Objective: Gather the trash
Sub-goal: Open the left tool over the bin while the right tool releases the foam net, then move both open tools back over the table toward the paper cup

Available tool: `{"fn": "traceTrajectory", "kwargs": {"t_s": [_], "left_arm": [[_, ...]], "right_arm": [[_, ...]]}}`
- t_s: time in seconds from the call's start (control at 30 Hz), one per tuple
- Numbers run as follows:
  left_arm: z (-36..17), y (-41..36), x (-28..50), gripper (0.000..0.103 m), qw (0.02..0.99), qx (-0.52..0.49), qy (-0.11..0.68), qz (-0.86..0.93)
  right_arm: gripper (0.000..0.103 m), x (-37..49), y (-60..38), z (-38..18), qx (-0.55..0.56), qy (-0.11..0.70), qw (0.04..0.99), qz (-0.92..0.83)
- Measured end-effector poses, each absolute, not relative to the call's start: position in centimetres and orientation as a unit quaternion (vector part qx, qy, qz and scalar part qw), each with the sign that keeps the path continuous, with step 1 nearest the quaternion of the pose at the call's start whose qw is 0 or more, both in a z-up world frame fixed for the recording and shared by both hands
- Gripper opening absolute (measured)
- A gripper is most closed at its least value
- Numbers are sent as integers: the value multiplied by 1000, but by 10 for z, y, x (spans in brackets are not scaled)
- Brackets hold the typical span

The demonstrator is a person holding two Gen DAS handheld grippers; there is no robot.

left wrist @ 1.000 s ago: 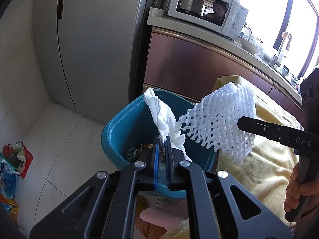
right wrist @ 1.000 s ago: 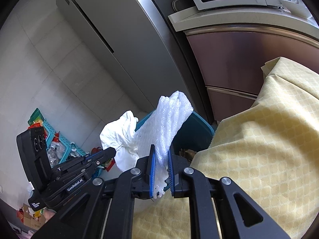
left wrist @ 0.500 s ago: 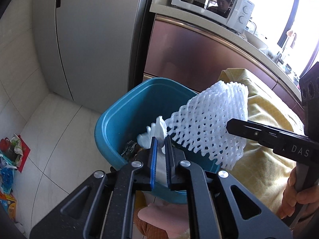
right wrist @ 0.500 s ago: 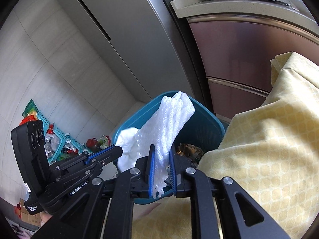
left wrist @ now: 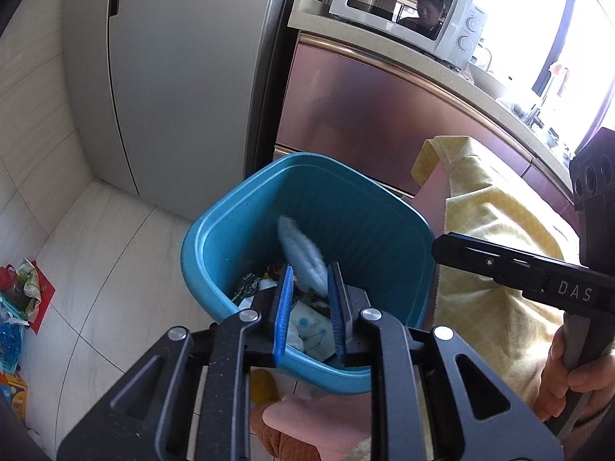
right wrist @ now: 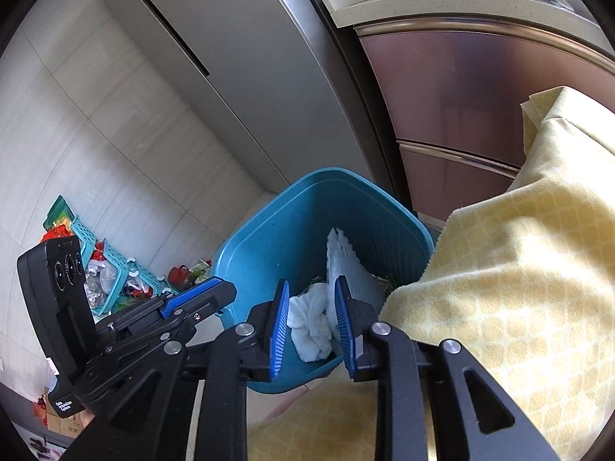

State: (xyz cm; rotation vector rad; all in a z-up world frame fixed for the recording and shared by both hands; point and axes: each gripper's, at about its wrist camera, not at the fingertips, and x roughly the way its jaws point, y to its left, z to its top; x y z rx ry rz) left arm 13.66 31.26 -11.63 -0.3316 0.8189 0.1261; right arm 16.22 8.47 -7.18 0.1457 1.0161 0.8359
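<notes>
A blue trash bin (left wrist: 215,230) stands on the floor beside the table; it also shows in the right wrist view (right wrist: 269,238). My left gripper (left wrist: 307,307) is open and empty above the bin's near rim. A white foam net (left wrist: 303,257) is blurred, falling inside the bin. My right gripper (right wrist: 311,315) is open and empty over the bin. Between its jaws I see the crumpled white tissue (right wrist: 311,322) and the foam net (right wrist: 346,265) inside the bin. Other wrappers (left wrist: 311,330) lie at the bin's bottom.
A yellow tablecloth (left wrist: 496,246) hangs over the table next to the bin (right wrist: 519,269). A grey fridge (left wrist: 173,77), brown cabinets (left wrist: 384,123) and a microwave (left wrist: 403,7) stand behind. Teal baskets with clutter (right wrist: 111,276) sit on the floor at left.
Both grippers opened over the bin. The tissue dropped from the left gripper and the foam net dropped from the right gripper into the bin.
</notes>
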Motion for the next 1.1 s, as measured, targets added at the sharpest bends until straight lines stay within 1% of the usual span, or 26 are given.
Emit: {"fn": "traceTrajectory", "kwargs": {"t_s": [0.1,0.13,0.27,0.33,0.37,0.57,0.67,1.1], "left_arm": [[-111,311,129,21,907,-158,387,57],[-108,310,126,23,908,-158,384,55],[-96,300,118,27,915,-150,371,43],[-89,292,115,36,918,-149,366,34],[-86,287,114,37,919,-151,364,26],[-69,245,114,37,924,-132,359,-31],[-60,214,114,38,926,-115,354,-67],[-40,51,121,39,909,-34,355,-216]], "right_arm": [[25,160,77,-70,69,472,785,395],[28,159,73,-68,72,470,785,396],[29,154,54,-60,79,458,791,397],[29,151,41,-55,83,450,796,397],[29,149,35,-52,86,446,797,398],[32,134,-20,-30,107,405,823,382],[38,122,-54,-21,109,383,843,362],[39,74,-231,-15,171,326,909,196]]}}
